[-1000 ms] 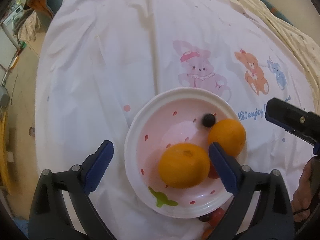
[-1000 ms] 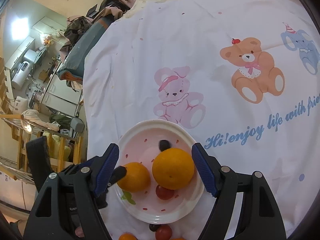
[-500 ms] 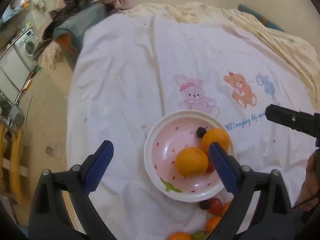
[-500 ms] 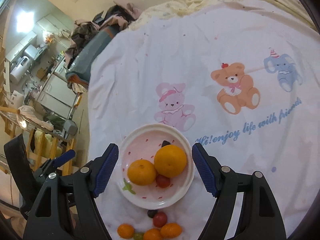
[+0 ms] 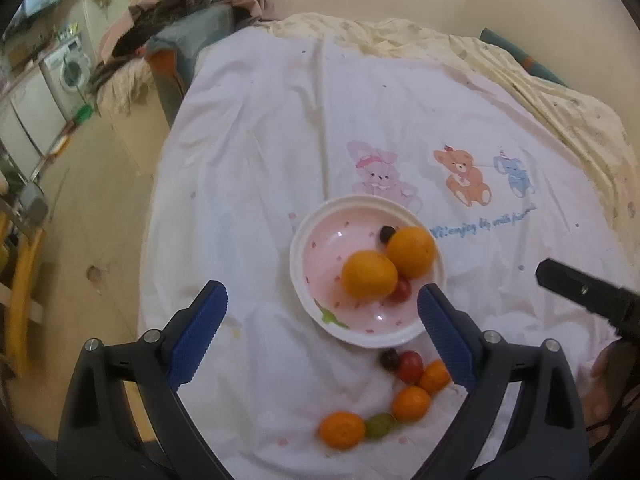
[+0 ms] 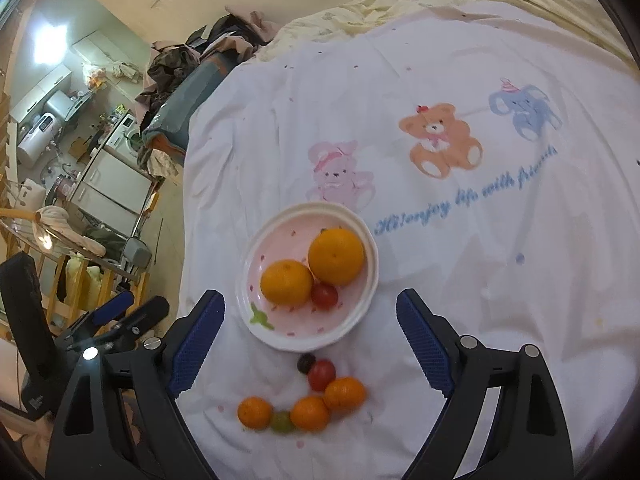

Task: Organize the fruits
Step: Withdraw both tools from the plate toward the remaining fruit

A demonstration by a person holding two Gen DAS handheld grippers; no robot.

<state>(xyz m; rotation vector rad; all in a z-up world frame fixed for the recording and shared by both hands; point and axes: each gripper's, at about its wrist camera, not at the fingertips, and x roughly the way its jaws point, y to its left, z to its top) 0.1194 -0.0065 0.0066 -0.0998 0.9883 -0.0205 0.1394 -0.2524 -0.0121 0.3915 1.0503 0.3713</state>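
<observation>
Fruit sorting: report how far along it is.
Done: two large oranges, a red cherry tomato and a dark grape sit in the pink strawberry-print plate. In hand: nothing; left gripper and right gripper open. Left: six small fruits on the white sheet.

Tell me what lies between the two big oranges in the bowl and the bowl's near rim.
In the right wrist view, a red cherry tomato lies against both oranges; beyond it, bare pink bowl.
</observation>
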